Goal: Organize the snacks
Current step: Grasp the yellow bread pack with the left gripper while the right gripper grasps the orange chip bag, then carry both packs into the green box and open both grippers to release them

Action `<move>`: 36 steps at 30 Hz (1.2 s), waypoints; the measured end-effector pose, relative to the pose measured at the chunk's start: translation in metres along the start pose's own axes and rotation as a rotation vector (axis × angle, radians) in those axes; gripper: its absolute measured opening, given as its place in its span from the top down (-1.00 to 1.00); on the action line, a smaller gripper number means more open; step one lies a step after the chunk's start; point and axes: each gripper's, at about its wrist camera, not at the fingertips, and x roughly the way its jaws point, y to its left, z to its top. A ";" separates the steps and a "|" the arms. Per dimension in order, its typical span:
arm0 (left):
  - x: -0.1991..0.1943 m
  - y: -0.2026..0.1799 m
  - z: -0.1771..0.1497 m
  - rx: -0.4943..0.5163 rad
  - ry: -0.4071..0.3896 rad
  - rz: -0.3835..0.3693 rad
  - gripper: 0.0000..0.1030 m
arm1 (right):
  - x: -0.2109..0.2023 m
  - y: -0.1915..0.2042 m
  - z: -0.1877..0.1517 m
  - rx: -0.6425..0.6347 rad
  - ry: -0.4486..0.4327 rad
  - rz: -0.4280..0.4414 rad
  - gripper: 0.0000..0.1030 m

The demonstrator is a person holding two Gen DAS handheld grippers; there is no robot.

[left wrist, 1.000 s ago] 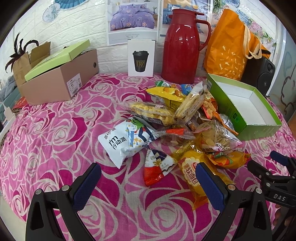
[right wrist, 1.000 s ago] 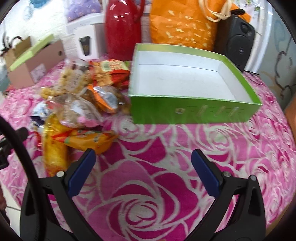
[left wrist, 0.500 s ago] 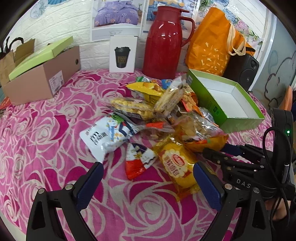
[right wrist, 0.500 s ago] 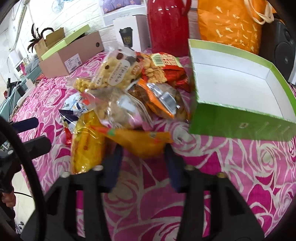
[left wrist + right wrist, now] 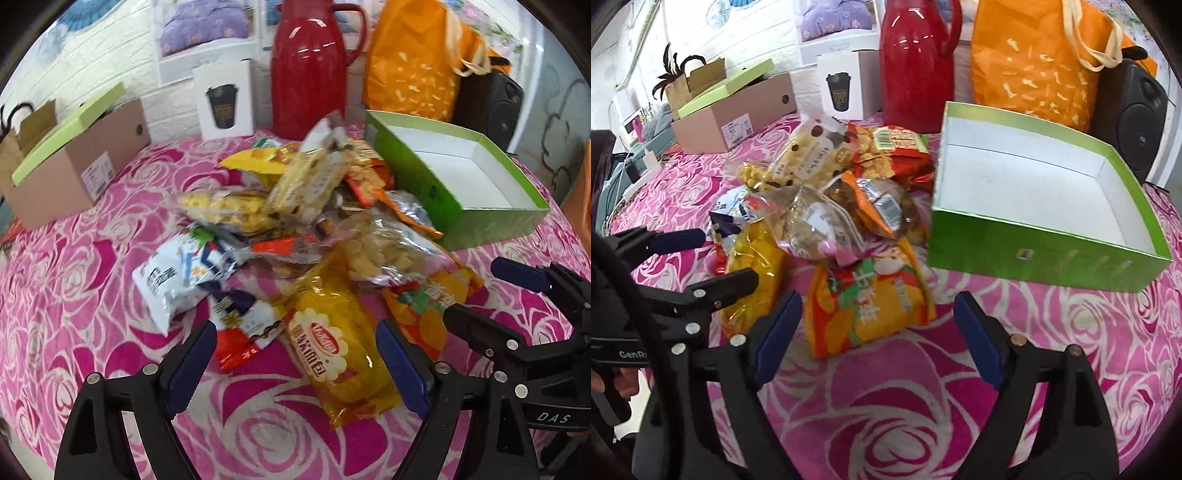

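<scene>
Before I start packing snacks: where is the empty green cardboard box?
In both wrist views the empty green cardboard box sits right of the snack pile, in front of the orange bag.

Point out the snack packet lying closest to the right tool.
The orange packet with green and white print, at the front of the pile. It lies just ahead of the open right tool; the other packets sit further off.

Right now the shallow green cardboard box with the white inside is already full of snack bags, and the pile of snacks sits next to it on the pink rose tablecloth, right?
Not quite. The shallow green cardboard box is empty: the right wrist view shows only its bare white inside. The pile of snack bags does sit next to it on the pink rose tablecloth.
</scene>
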 end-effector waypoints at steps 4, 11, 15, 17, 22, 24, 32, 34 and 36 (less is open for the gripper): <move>0.007 0.024 -0.004 -0.122 0.030 -0.082 -0.74 | 0.011 0.002 -0.002 0.018 0.018 -0.022 -0.16; 0.014 0.017 -0.003 -0.123 0.032 -0.133 -0.33 | -0.007 -0.030 -0.014 0.104 0.027 -0.055 0.74; 0.017 0.002 0.001 -0.090 0.044 -0.147 -0.17 | -0.019 -0.031 -0.017 0.124 0.013 -0.024 0.61; 0.016 0.000 0.001 -0.090 0.047 -0.148 -0.18 | -0.021 -0.030 -0.017 0.126 0.005 -0.020 0.34; 0.018 0.012 -0.001 -0.139 0.066 -0.196 -0.24 | -0.011 -0.022 -0.013 0.119 0.016 -0.001 -0.01; 0.019 0.012 -0.002 -0.132 0.074 -0.204 -0.13 | -0.004 -0.021 -0.009 0.122 0.018 0.006 -0.03; 0.007 0.014 -0.007 -0.077 0.072 -0.152 -0.16 | 0.028 -0.016 -0.009 0.125 0.062 0.067 0.16; 0.014 0.013 -0.008 -0.077 0.079 -0.183 0.09 | 0.020 -0.017 -0.011 0.117 0.051 0.064 0.30; 0.018 0.008 -0.008 -0.068 0.066 -0.170 0.16 | 0.009 -0.023 -0.014 0.128 0.037 0.068 0.44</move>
